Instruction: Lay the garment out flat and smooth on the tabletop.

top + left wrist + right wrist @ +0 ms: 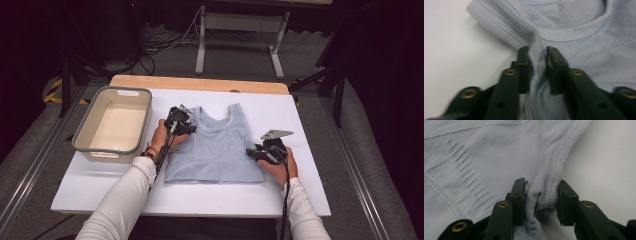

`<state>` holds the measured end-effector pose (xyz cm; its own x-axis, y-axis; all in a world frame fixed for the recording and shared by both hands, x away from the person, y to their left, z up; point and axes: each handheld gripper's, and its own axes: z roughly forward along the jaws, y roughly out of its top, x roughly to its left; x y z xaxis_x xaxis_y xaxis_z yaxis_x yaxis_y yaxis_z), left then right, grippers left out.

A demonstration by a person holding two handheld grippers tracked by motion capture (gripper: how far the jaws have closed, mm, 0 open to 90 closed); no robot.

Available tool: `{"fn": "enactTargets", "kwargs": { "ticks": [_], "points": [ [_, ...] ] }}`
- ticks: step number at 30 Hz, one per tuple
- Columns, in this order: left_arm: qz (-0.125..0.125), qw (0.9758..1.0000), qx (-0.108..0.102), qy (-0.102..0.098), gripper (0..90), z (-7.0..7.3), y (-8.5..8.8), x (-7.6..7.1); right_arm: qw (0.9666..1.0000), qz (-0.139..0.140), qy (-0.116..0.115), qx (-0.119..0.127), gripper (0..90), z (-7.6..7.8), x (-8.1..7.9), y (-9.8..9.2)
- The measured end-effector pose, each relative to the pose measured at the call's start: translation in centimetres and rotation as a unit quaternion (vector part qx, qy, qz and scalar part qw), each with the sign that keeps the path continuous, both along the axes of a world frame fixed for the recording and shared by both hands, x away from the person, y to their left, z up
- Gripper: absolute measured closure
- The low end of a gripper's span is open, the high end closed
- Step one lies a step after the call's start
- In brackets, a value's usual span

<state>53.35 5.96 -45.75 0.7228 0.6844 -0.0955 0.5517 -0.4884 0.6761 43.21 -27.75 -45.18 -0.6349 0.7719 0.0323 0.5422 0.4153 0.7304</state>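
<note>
A light blue sleeveless top [215, 145] lies flat on the white board [305, 120], neck toward the far side. My left gripper [186, 127] sits at the top's left shoulder strap. In the left gripper view its jaws [537, 53] pinch a raised fold of the mesh fabric [579, 30] just below the ribbed neckline. My right gripper [251, 154] is at the top's right side edge, near the hem. In the right gripper view its jaws [541, 186] hold a bunched bit of the ribbed edge of the fabric [486, 150].
A grey plastic basin [90, 112] stands on the board's left side, close to my left forearm. A wooden table edge [200, 82] runs behind the board. Beyond it are a metal frame's legs [201, 55] and cables on the floor.
</note>
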Motion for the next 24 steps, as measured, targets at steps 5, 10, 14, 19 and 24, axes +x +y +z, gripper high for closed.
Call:
{"fn": "enactTargets", "kwargs": {
  "ticks": [5, 10, 14, 19, 24],
  "points": [
    [0.018, 0.9994, -0.001, -0.028, 83.3, 0.5, 0.4, -0.2, 1.0, -0.005, -0.008, 0.001, 63.9, 0.1, -0.1, 0.0],
    [0.051, 0.9957, -0.027, -0.073, 83.6, 2.2, 1.4, -0.8, 0.9995, -0.012, -0.028, 0.008, 65.3, 0.4, 0.1, 0.1],
    [0.061, 0.9939, -0.047, -0.078, 83.6, 3.6, 2.2, -0.8, 0.999, -0.011, -0.044, 0.007, 66.0, 0.9, 0.2, 0.9],
    [0.066, 0.9948, -0.016, -0.076, 75.5, 3.0, 1.5, -0.7, 0.9987, -0.023, -0.042, -0.015, 58.9, 0.6, 0.5, 1.5],
    [0.066, 0.993, -0.015, -0.097, 47.3, 2.6, 0.9, -1.2, 0.9992, -0.033, -0.022, -0.012, 52.2, 0.2, 0.5, 0.6]
  ]
}}
